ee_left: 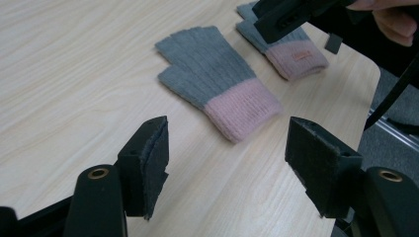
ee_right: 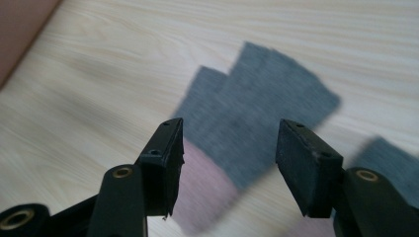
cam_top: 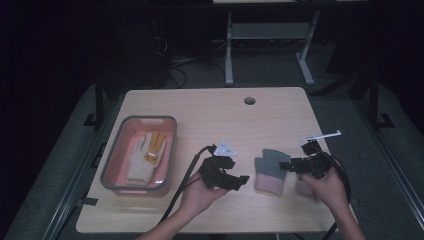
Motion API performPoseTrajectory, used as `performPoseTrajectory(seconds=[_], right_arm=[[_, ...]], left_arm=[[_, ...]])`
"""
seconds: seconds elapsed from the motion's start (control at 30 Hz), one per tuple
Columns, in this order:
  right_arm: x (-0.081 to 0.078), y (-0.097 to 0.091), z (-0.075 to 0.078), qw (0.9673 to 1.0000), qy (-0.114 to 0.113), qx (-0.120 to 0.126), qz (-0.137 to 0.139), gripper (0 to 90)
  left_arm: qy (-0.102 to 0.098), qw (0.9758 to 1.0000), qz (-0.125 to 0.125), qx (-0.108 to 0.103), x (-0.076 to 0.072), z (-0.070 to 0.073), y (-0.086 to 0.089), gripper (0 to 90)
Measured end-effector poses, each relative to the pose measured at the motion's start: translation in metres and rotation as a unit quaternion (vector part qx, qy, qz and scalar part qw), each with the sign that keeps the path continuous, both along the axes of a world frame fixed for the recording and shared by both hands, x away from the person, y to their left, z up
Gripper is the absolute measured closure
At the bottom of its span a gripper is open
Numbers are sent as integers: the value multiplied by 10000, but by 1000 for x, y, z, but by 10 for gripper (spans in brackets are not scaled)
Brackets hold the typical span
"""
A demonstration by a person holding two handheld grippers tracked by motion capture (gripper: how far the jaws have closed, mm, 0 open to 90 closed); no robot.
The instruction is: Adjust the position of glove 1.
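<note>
Both tongs, left [ee_left: 227,163] and right [ee_right: 228,165], gape empty over bare tabletop [cam_top: 210,112] beside grey-pink gloves [ee_left: 217,84].

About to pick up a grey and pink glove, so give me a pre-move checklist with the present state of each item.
1. Left hand-held gripper open and empty: ok.
2. Right hand-held gripper open and empty: ok.
3. Nearer glove lies flat on the table, nothing on it: ok.
4. Second glove is clear to grasp: not ok, the right hand-held gripper hangs over it in the left gripper view.
5. Bin has room: ok, one pale glove inside.
6. Right hand-held gripper touching a glove: cannot tell, its view is blurred.
</note>
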State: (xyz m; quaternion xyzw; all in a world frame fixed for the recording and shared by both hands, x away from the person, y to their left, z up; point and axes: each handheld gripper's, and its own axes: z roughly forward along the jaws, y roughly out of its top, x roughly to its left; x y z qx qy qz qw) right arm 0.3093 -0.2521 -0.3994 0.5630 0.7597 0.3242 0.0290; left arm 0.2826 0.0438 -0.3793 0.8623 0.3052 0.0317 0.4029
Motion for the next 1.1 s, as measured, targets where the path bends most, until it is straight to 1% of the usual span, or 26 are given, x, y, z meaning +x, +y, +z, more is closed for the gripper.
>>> performPoseTrajectory(seconds=[0.1,0.17,0.2,0.3,0.37,0.4,0.47,0.5,0.57,0.6,0.67,0.7,0.8,0.83,0.87,1.0,1.03,1.1], right_arm=[[-5,-10,-5,9999,47,-28,-108,442],[-7,-16,-9,9998,57,-69,-159,443],[-8,-18,-11,9998,78,-79,-191,443],[-10,-24,-14,9995,124,-126,-254,443],[-11,-27,-16,9994,125,-178,-255,444],[-12,-29,-17,9993,138,-225,-262,444],[-13,-32,-19,9991,140,-302,-265,444],[-14,-35,-20,9989,153,-336,-297,446],[-16,-40,-21,9984,181,-371,-375,447],[-16,-42,-22,9984,154,-395,-367,448],[-17,-46,-25,9979,194,-425,-444,453],[-18,-48,-26,9976,217,-473,-457,454],[-18,-53,-29,9966,244,-601,-508,463],[-17,-54,-30,9960,252,-675,-523,465],[-17,-55,-31,9954,268,-747,-545,466],[-17,-56,-35,9937,302,-930,-551,470],[-17,-56,-36,9934,296,-963,-544,473],[-17,-56,-37,9922,285,-1095,-528,485]], left_arm=[[9,10000,-41,32,-1,-2,-4,326],[33,10000,-13,-12,-1,-4,-6,315],[29,10000,-31,8,-1,-4,-7,314],[57,10000,-38,-29,-2,-6,-11,310],[81,9999,-51,-60,-3,-8,-14,305],[70,9999,-91,-19,-3,-8,-15,303],[91,9999,-87,-46,-3,-10,-18,299],[73,9999,-109,-30,-2,-11,-18,298],[109,9999,-112,-34,-2,-12,-21,297],[85,9999,-117,-18,-2,-14,-22,297],[130,9998,-120,-34,-2,-16,-25,296],[122,9998,-166,10,-2,-17,-25,295],[144,9997,-172,14,-1,-19,-28,294],[181,9998,-120,-49,-1,-21,-30,295],[171,9997,-151,8,-1,-21,-30,295],[206,9997,-137,-2,-1,-23,-33,295],[189,9997,-175,30,-1,-24,-33,295],[205,9996,-167,14,-1,-25,-35,295]])
